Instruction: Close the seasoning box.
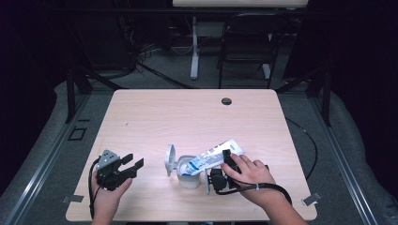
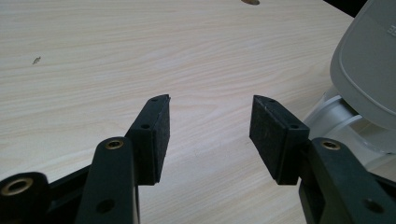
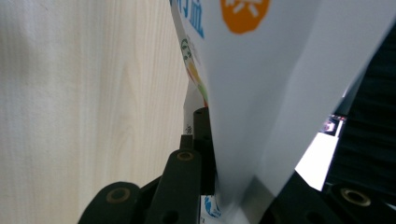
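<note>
At the near edge of the table: both grippers, held in a person's hands.
Table (image 1: 187,112): pale wood, with a round cable hole (image 1: 226,101) near the far edge.
Left gripper (image 1: 130,165): resting at the near left, jaws spread wide, nothing between the pads (image 2: 156,135); bare wood shows in the gap.
Right gripper (image 1: 224,159): at the near right, jaws clamped on the white and blue pouch (image 1: 216,157).
Pouch: tilted, lower end over the mouth of the white container (image 1: 189,174), upper end raised toward the right; in the right gripper view, its white face (image 3: 261,93) is pinched between the jaws.
Container: standing between the two grippers, hinged lid (image 1: 170,159) swung open to its left.
Lid, left gripper view: grey lid (image 2: 369,70) just right of the open jaws.
</note>
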Demonstrator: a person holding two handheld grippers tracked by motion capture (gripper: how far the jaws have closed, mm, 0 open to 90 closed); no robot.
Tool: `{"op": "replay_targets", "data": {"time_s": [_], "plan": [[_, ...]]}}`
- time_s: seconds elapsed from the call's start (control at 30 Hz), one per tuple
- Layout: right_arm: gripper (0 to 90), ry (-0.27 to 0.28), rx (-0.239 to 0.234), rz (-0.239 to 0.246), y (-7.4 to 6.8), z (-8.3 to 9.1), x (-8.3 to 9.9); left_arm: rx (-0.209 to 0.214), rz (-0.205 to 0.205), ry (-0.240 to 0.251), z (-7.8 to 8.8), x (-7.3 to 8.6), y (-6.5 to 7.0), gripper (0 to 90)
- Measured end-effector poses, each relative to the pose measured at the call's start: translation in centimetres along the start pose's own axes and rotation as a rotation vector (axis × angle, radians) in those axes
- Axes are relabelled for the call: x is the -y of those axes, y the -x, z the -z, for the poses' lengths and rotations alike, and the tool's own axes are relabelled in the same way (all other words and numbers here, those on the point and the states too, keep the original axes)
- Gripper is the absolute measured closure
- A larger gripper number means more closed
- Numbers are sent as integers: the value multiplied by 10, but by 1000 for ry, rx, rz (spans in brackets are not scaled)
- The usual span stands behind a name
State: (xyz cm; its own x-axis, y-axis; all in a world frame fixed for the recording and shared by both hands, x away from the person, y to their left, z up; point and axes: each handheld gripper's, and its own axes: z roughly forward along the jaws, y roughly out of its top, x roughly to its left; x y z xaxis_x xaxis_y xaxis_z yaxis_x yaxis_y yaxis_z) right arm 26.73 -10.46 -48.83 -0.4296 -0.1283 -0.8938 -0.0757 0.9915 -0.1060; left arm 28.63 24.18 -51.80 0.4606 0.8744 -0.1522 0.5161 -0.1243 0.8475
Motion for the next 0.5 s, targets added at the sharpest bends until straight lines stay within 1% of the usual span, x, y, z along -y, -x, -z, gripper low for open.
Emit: {"op": "replay_targets", "data": {"time_s": [0.03, 0.07, 0.1, 0.13, 0.17, 0.27, 0.3, 0.37, 0.4, 0.43, 0.47, 0.5], "plan": [[856, -5, -5, -6, 0, 1, 0, 0, 0, -2, 0, 0, 0, 485], [856, 4, -16, -28, -1, 0, 1, 0, 0, -1, 0, 0, 0, 484], [856, 5, -24, -39, -1, 0, 1, 0, 0, -1, 0, 0, 0, 485], [856, 7, -42, -67, -1, 0, 2, 0, 0, -2, 0, 0, 0, 485], [856, 17, -41, -71, -1, -1, 3, -1, -1, -3, 0, 0, 0, 485], [857, 16, -66, -113, -1, -2, 5, -1, -2, -6, 0, 0, 0, 485], [858, 31, -75, -139, -2, -3, 6, -1, -2, -6, 0, 0, 0, 485], [858, 30, -90, -163, -2, -3, 7, -1, -3, -6, 0, 0, 0, 485], [858, 44, -99, -183, -4, -4, 8, 0, -2, -3, 0, 0, 0, 484], [858, 42, -103, -190, -4, -4, 8, 0, -2, -3, 0, 0, 0, 485], [858, 37, -103, -188, -4, -4, 8, 0, -2, -3, 0, 0, 0, 485], [859, 50, -112, -215, -5, -5, 10, 0, -1, -4, 0, 0, 0, 484]]}}
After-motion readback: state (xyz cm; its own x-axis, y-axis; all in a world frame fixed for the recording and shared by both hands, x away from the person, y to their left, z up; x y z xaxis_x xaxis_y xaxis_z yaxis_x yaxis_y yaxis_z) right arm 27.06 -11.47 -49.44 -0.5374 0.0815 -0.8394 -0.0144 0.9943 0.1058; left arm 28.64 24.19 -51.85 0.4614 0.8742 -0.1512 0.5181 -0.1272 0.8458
